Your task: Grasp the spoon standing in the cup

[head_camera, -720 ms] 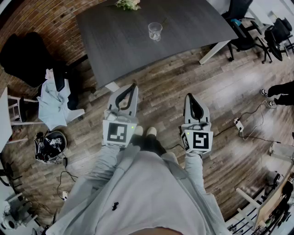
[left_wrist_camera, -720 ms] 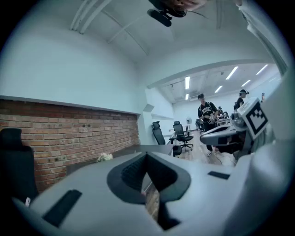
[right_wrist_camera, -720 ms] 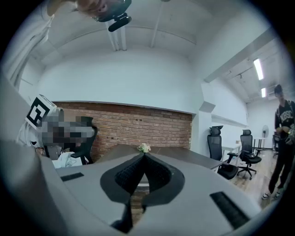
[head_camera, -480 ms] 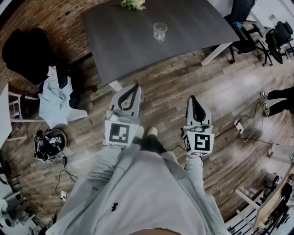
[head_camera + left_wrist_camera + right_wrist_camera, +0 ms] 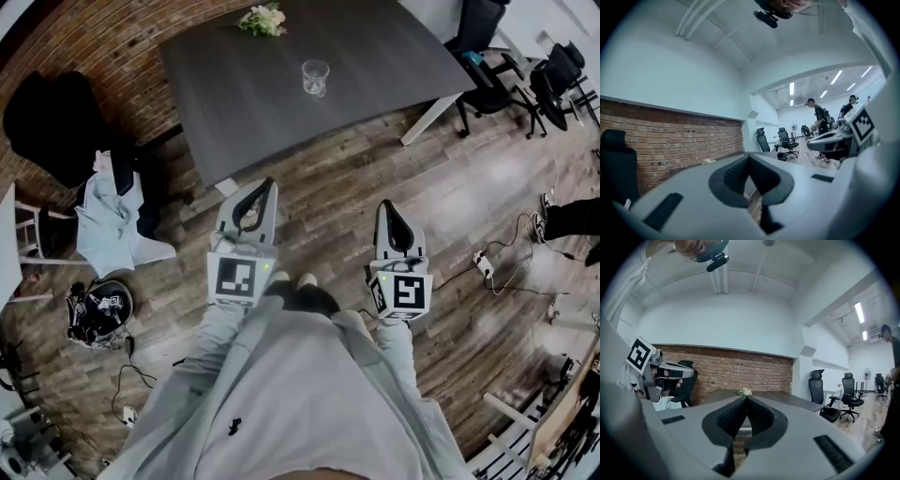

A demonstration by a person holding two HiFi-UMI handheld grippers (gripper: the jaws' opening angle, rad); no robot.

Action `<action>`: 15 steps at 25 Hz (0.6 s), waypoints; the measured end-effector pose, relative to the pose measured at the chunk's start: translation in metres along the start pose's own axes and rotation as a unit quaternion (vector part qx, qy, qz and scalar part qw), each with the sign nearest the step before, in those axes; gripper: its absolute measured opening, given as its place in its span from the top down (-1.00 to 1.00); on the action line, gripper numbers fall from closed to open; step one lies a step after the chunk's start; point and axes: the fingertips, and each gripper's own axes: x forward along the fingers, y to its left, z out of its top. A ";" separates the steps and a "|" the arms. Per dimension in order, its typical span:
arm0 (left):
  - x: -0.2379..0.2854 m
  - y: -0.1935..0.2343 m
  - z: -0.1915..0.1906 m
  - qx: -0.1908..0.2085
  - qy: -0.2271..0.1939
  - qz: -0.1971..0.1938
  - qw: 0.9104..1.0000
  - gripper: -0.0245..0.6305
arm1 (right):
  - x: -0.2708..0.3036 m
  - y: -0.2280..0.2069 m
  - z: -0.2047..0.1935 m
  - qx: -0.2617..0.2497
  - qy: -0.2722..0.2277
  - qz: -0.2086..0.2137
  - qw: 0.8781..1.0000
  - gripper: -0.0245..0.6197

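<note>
A clear glass cup stands on the dark grey table, far ahead of both grippers; I cannot make out a spoon in it at this distance. My left gripper and right gripper are held side by side over the wooden floor, short of the table's near edge. Both are shut with nothing between the jaws. In the left gripper view the left gripper has its tips touching, and the right gripper shows the same in its own view. The cup appears in neither gripper view.
A small bunch of flowers lies at the table's far edge by the brick wall. Black office chairs stand at the right. A chair draped with clothes stands at the left. Cables and a power strip lie on the floor.
The head view has shifted a little, so the table and cup sit slightly lower and further left. Both grippers stay shut, side by side over the floor.
</note>
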 end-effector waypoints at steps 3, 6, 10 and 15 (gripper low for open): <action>0.003 -0.002 -0.003 -0.001 0.003 0.008 1.000 0.87 | 0.000 -0.008 -0.003 0.003 0.001 0.001 1.000 0.87; 0.011 0.000 -0.005 0.003 0.009 0.012 1.000 0.87 | 0.009 -0.014 -0.003 0.005 0.002 0.007 1.000 0.87; 0.033 0.013 -0.010 0.014 0.009 0.007 1.000 0.87 | 0.034 -0.016 -0.008 0.008 0.007 0.010 1.000 0.87; 0.079 0.044 -0.023 0.017 0.018 0.004 1.000 0.87 | 0.088 -0.019 -0.016 0.009 0.020 0.014 1.000 0.87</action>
